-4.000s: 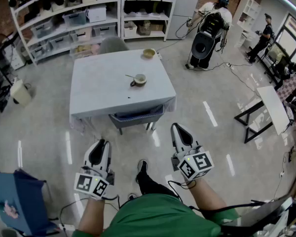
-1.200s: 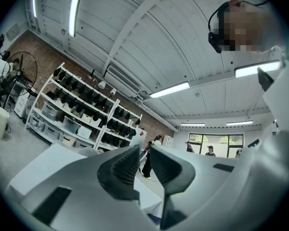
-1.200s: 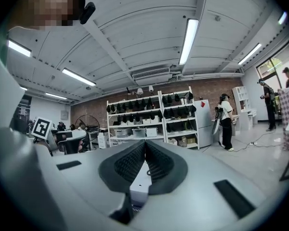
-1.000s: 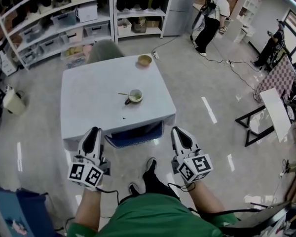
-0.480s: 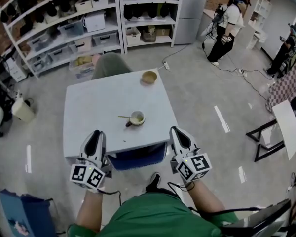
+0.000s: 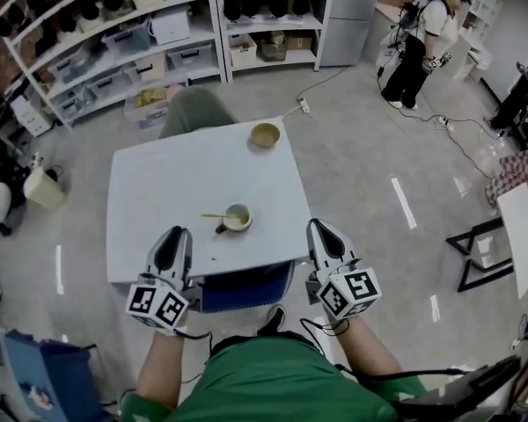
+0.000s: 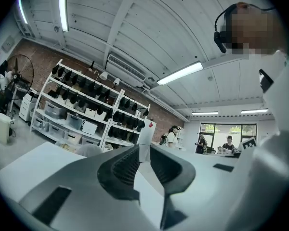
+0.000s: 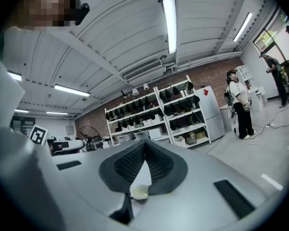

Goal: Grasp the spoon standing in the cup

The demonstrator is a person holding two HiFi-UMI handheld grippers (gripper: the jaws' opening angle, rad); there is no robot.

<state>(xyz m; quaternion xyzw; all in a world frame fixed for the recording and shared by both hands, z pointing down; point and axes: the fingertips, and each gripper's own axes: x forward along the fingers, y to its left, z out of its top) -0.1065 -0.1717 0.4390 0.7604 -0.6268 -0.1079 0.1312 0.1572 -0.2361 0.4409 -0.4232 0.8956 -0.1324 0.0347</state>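
Observation:
A pale cup [image 6: 238,218] stands near the middle of the light grey table [image 6: 158,192]. A spoon [image 6: 213,216] rests in it, its thin handle leaning out to the left. My left gripper [image 6: 178,235] hovers over the table's near edge, left of and short of the cup. Its jaws stand a little apart with nothing between them [image 7: 144,150]. My right gripper [image 6: 321,228] is off the table's near right corner, its pads meeting at the tips [image 8: 144,142]. A small pale round vessel [image 8: 138,192] shows low between its jaws.
A tan bowl [image 6: 265,134] sits at the table's far edge. A blue chair [image 6: 246,290] is tucked under the near edge and a grey chair [image 6: 194,108] stands at the far side. Shelving [image 6: 114,33] lines the back wall. A person [image 6: 422,42] stands at back right.
The table has come closer in the head view; both grippers now reach its near edge. Neither gripper's jaws look changed. The person at back right has shifted.

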